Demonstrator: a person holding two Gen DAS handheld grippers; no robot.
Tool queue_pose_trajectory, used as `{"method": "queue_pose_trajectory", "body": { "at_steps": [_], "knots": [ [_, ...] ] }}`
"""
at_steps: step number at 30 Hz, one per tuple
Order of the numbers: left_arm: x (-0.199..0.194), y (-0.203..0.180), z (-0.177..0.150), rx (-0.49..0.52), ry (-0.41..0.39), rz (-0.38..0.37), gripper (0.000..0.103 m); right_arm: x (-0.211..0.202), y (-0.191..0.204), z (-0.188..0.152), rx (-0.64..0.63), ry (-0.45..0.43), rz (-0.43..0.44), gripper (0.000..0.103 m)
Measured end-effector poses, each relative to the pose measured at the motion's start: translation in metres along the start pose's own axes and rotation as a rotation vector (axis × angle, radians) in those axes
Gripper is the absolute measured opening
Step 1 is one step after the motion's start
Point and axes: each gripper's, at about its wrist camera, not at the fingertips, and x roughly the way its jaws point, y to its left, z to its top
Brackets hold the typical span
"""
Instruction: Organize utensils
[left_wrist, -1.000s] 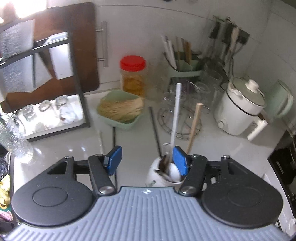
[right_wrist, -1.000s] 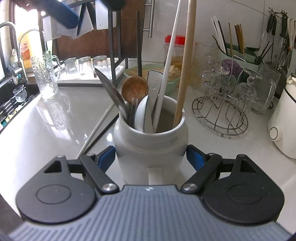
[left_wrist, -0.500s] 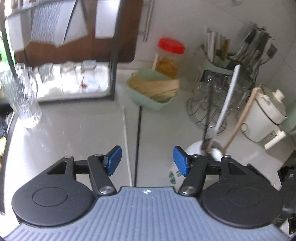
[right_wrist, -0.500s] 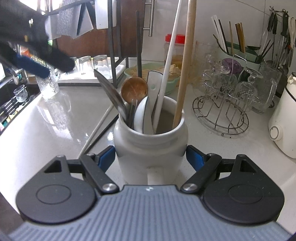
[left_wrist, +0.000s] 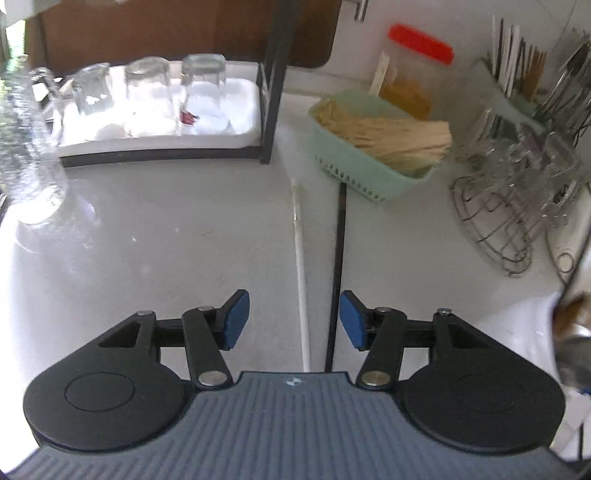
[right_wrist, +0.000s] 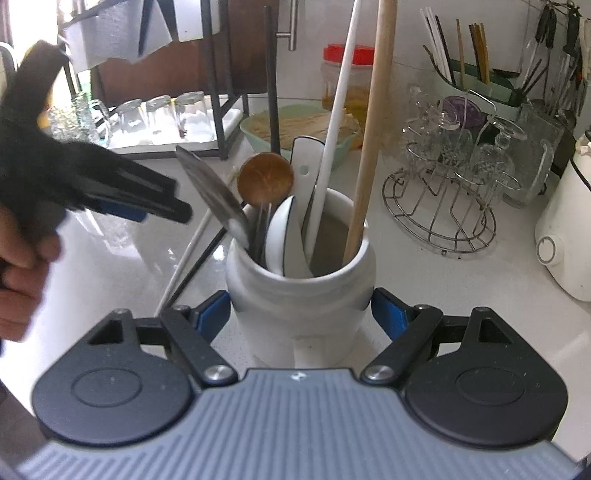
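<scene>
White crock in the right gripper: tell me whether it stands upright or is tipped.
Upright. The white crock sits base-down on the counter, mouth up, utensils standing in it, right gripper fingers against its sides.

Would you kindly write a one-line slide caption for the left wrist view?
Left gripper, fingers closing, straddles a white chopstick and a black chopstick lying on the countertop.

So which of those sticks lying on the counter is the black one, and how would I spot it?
Start at the mint-green basket of pale sticks on the white counter. From its near edge two thin sticks run side by side toward the camera. The black chopstick is the right one, dark against the counter, while its neighbour, the white chopstick, nearly blends in.
</scene>
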Motion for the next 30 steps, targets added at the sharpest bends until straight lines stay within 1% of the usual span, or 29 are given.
{"method": "queue_pose_trajectory", "body": {
  "at_steps": [5,6,8,9,12,14,15,16,22,25,30],
  "knots": [
    [0.034,-0.008,0.01,0.028,0.003,0.036,0.048,-0.002,-0.001,-0.002,-0.013,-0.008,0.002,0.086],
    [0.039,-0.008,0.012,0.03,-0.002,0.041,0.047,-0.001,-0.001,-0.002,-0.011,-0.008,0.002,0.086],
    [0.046,-0.009,0.018,0.038,-0.023,0.055,0.04,-0.002,0.0,-0.003,-0.01,-0.007,0.001,0.085],
    [0.049,-0.01,0.02,0.048,-0.031,0.063,0.038,-0.002,0.0,-0.003,-0.007,-0.007,0.001,0.085],
    [0.056,-0.014,0.028,0.075,-0.034,0.075,0.026,-0.002,0.0,-0.002,-0.001,-0.005,-0.001,0.085],
    [0.057,-0.018,0.03,0.097,-0.025,0.075,0.013,-0.002,0.0,-0.001,0.002,-0.004,-0.003,0.085],
    [0.058,-0.02,0.031,0.107,-0.017,0.078,0.009,-0.002,0.0,-0.001,0.002,-0.005,-0.004,0.085],
    [0.058,-0.021,0.031,0.115,-0.012,0.079,0.008,-0.001,0.0,-0.002,0.003,-0.005,-0.005,0.085],
    [0.053,-0.023,0.026,0.125,0.021,0.051,0.007,-0.001,0.001,-0.001,0.003,-0.005,-0.009,0.085],
    [0.043,-0.021,0.016,0.134,0.036,0.046,0.007,-0.001,0.001,-0.001,0.003,-0.003,-0.009,0.085],
    [0.026,-0.01,-0.001,0.111,0.068,0.044,0.007,-0.001,0.001,-0.001,-0.002,0.006,-0.011,0.085]
  ]
}}
